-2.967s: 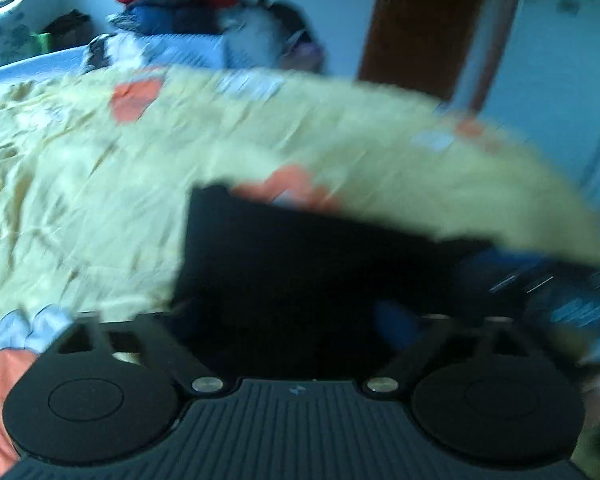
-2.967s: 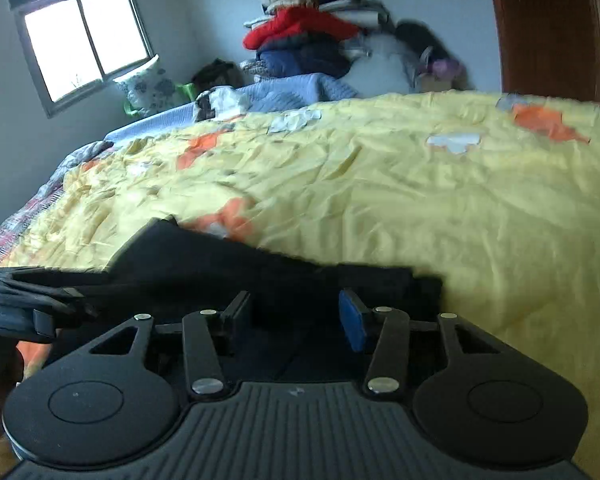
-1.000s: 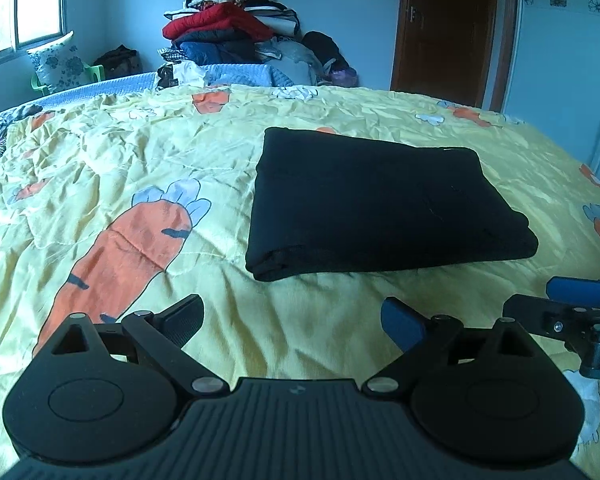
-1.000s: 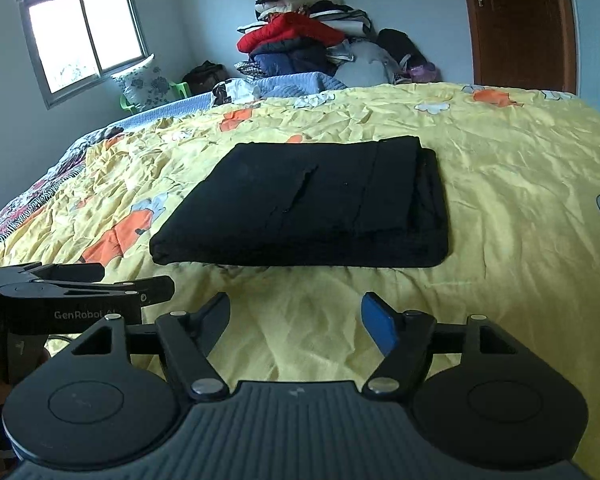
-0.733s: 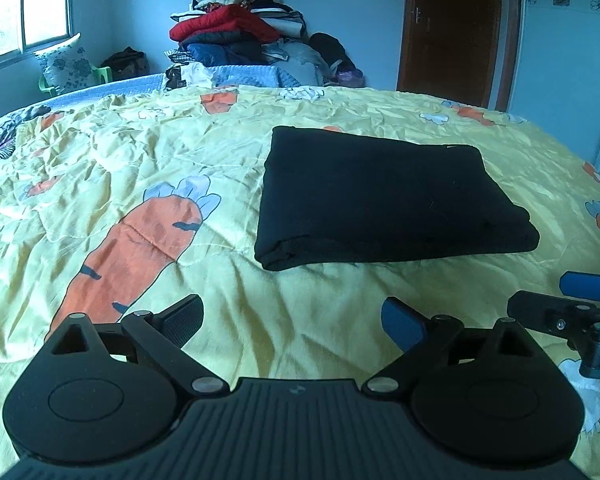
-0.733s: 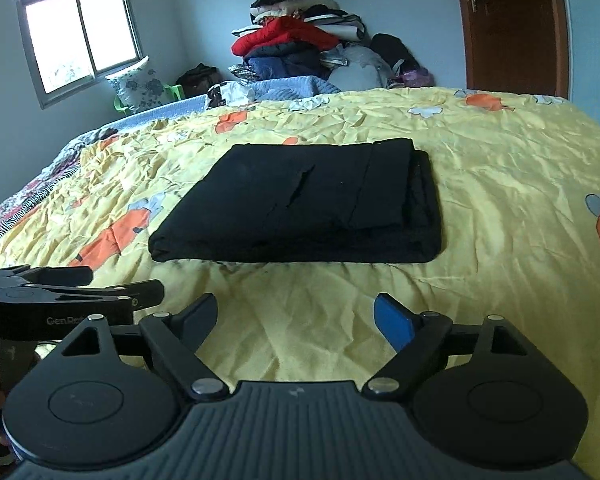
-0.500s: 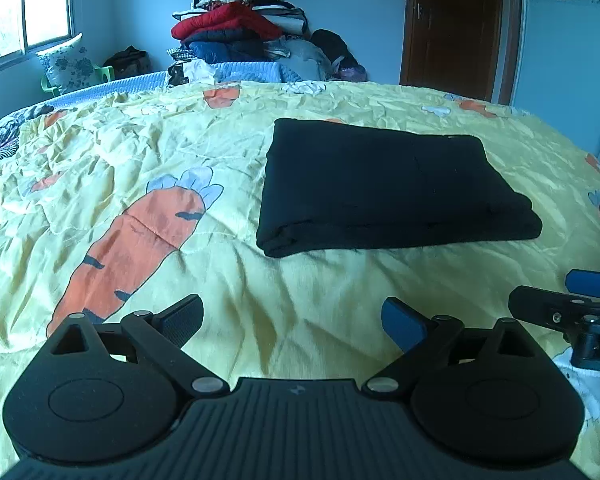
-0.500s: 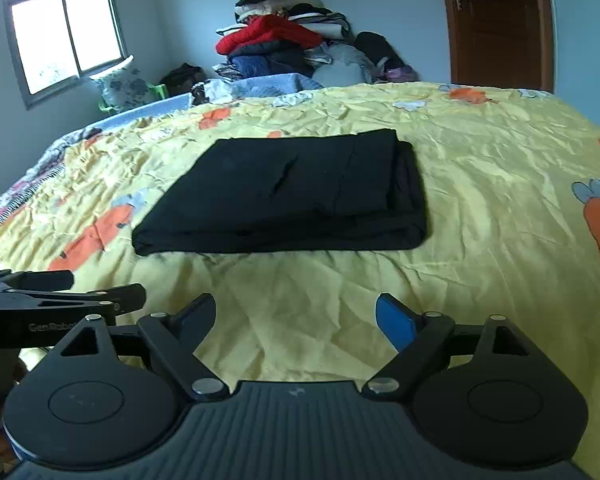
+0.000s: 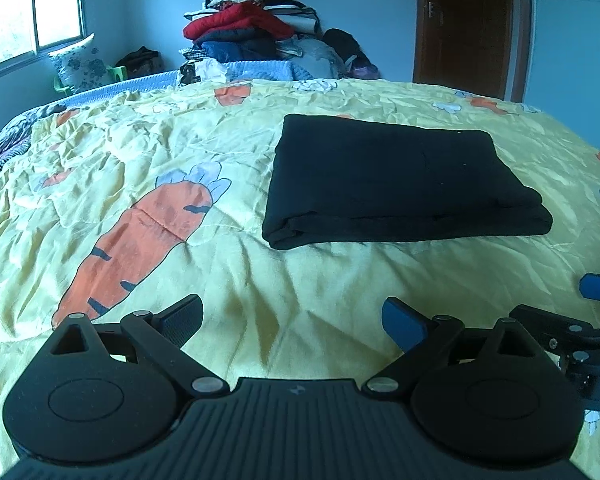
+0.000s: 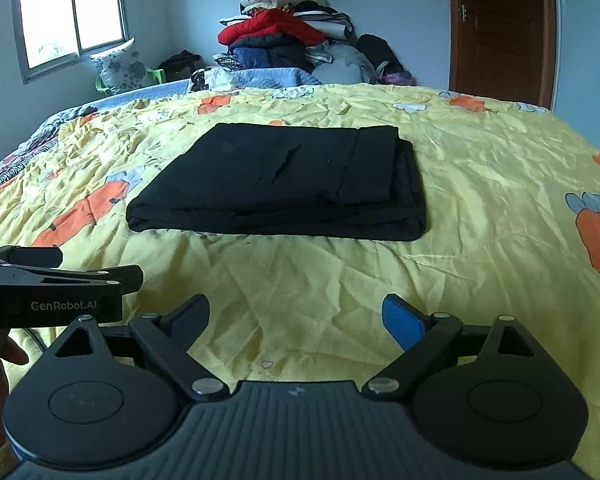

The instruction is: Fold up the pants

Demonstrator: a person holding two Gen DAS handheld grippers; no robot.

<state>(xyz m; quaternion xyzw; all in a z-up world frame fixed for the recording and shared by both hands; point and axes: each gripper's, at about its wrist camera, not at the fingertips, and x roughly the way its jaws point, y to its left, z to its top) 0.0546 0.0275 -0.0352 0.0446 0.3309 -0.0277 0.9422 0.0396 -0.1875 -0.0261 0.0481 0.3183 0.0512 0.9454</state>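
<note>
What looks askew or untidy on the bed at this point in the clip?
Little stands out. The black pants lie folded flat on the wrinkled yellow bedspread; their right-side layers are slightly stepped, not flush. Both the left gripper and right gripper are open, touching nothing.

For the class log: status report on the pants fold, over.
Left tool open, empty. Right tool open, empty. Black fabric pants folded into a flat rectangle on the yellow carrot-print bedspread, untouched by either tool. Nothing in the way.
</note>
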